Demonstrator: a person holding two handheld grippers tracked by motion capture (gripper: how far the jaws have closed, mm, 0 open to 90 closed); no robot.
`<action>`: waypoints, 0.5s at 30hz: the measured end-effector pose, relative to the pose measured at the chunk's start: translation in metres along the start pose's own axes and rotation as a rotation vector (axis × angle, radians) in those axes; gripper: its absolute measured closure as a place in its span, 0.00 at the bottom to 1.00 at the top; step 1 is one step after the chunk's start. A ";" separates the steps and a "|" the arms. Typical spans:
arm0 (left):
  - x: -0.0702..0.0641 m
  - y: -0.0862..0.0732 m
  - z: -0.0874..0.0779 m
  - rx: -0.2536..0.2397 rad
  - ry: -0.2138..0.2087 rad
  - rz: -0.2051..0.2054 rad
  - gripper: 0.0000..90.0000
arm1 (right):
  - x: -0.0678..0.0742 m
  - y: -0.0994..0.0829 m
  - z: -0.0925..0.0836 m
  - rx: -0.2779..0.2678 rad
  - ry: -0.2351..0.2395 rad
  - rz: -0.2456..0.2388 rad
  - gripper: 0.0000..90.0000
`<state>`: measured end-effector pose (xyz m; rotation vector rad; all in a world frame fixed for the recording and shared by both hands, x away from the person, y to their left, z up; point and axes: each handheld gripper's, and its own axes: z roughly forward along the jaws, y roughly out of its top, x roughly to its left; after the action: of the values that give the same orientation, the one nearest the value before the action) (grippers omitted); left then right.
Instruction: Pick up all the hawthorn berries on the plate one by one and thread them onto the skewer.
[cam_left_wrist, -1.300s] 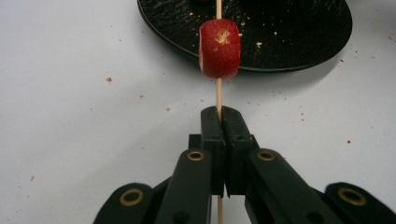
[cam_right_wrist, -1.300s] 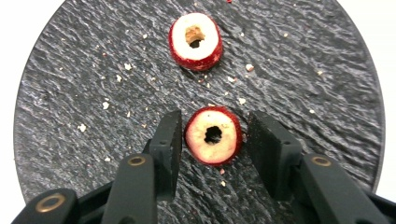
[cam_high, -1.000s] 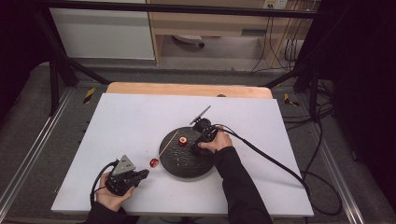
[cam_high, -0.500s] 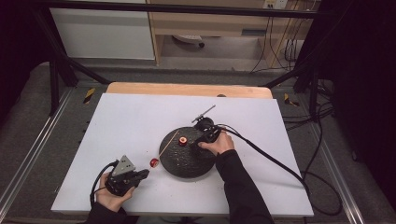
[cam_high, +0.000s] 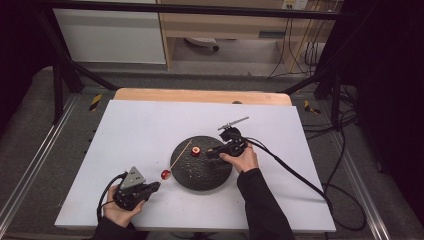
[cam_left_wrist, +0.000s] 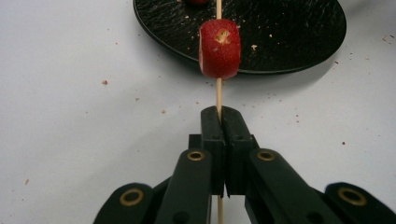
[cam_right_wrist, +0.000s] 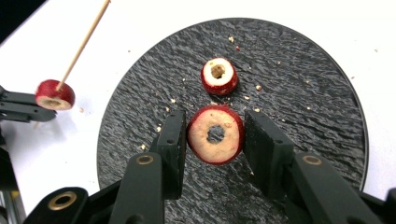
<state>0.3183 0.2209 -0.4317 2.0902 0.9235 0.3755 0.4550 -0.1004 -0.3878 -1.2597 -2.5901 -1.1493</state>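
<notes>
The cored fruit ring (cam_right_wrist: 215, 134), red-skinned with pale flesh and a round centre hole, sits pinched between the right gripper's (cam_right_wrist: 215, 140) fingers (cam_right_wrist: 172, 140) just above the black plate (cam_right_wrist: 303, 107). To thread it well, I judge its hole must face the free tip of the skewer (cam_left_wrist: 218, 91) squarely, then slide on straight, without squeezing harder. The left gripper (cam_left_wrist: 220, 126) has its fingers pressed together on the skewer's lower end, just beside the plate over the white tabletop (cam_high: 135, 130). One threaded piece (cam_left_wrist: 220, 48) already sits on the stick. A smaller ring (cam_right_wrist: 218, 75) lies on the plate.
</notes>
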 end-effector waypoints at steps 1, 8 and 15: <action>0.000 0.000 0.000 -0.001 -0.001 -0.001 0.98 | -0.001 -0.002 -0.001 -0.016 0.007 0.008 0.68; 0.000 0.000 0.000 -0.005 -0.004 -0.006 0.98 | -0.002 -0.017 -0.008 -0.140 0.040 0.058 0.68; 0.000 0.000 0.000 -0.006 -0.007 -0.010 0.98 | -0.001 -0.031 -0.009 -0.255 0.077 0.103 0.68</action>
<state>0.3179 0.2210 -0.4316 2.0794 0.9276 0.3643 0.4314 -0.1193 -0.4002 -1.3439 -2.3514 -1.5127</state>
